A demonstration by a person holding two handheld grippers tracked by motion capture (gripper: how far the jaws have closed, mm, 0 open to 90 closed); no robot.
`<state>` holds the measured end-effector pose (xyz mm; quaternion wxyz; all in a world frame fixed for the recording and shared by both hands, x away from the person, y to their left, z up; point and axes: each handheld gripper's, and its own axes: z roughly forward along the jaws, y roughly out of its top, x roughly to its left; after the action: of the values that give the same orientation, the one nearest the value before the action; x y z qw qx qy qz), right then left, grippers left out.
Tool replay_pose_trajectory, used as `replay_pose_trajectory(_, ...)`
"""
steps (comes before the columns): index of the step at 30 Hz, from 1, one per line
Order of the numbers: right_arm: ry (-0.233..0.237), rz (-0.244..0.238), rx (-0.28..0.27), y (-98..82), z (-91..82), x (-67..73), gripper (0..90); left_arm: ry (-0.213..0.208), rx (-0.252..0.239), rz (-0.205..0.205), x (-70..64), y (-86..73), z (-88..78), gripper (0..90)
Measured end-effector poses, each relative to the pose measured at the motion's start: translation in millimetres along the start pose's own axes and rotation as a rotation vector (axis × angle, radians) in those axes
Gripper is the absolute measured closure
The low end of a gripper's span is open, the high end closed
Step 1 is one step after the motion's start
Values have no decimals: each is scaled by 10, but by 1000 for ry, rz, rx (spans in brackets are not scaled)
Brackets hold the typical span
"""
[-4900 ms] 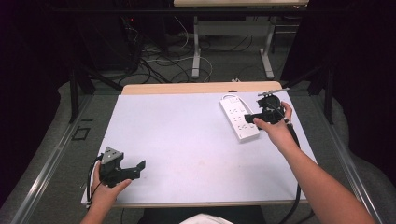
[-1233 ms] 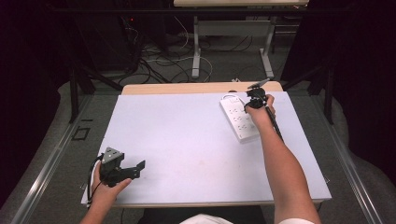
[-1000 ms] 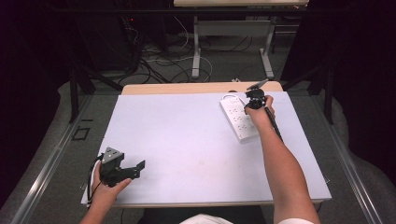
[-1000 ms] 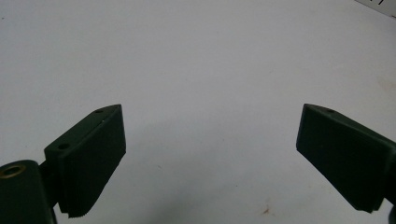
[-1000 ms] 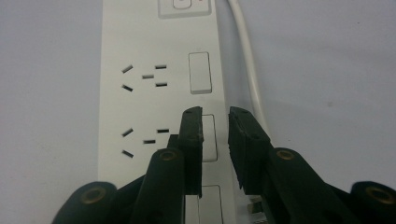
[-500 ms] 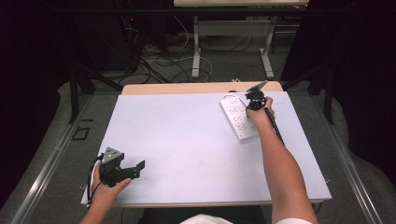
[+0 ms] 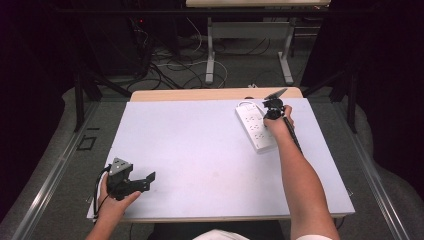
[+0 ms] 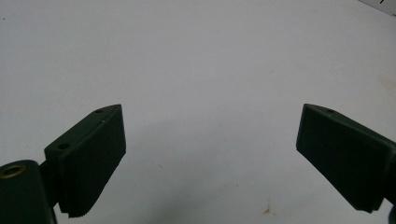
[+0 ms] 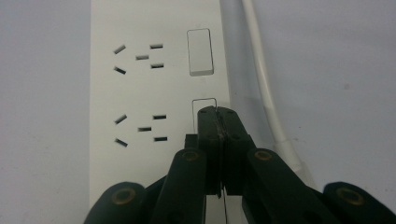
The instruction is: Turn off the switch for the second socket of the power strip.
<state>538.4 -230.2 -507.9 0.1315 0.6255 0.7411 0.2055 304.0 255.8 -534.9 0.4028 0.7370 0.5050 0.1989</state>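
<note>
A white power strip [image 7: 255,129] lies at the right of the white table top [image 7: 200,150], with its cord [image 9: 262,84] running along one side. My right gripper [image 7: 274,107] is over the strip's far end. In the right gripper view its jaws are shut together, nothing between them, and the tips [image 9: 218,113] rest on a rocker switch [image 9: 203,105] of the strip [image 9: 140,93]. A second switch [image 9: 200,51] lies just beyond. My left gripper [image 7: 149,178] rests at the table's front left, open and empty, as the left gripper view [image 8: 210,154] shows.
The wooden table edge [image 7: 200,94] runs along the far side. Beyond it are desk legs [image 7: 210,50] and loose cables [image 7: 165,62] on the floor. Bare white surface [image 8: 201,56] lies in front of the left gripper.
The right gripper has moved from the strip's right side to over its far end, left and farther away. In the last second it has stayed there. The left gripper has not moved.
</note>
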Motion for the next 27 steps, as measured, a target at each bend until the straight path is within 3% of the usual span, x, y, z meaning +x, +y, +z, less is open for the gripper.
replay_pose_trajectory(19, 20, 36, -17, -49, 19, -30, 896, -1, 0, 2, -4, 1, -3, 87)
replay_pose_trajectory(24, 29, 31, -28, -53, 22, -36, 887, -3, 4, 9, -5, 2, 1, 87)
replay_pose_trajectory(27, 10, 21, -22, -48, 17, -26, 877, -4, 4, 10, -5, 2, 1, 87)
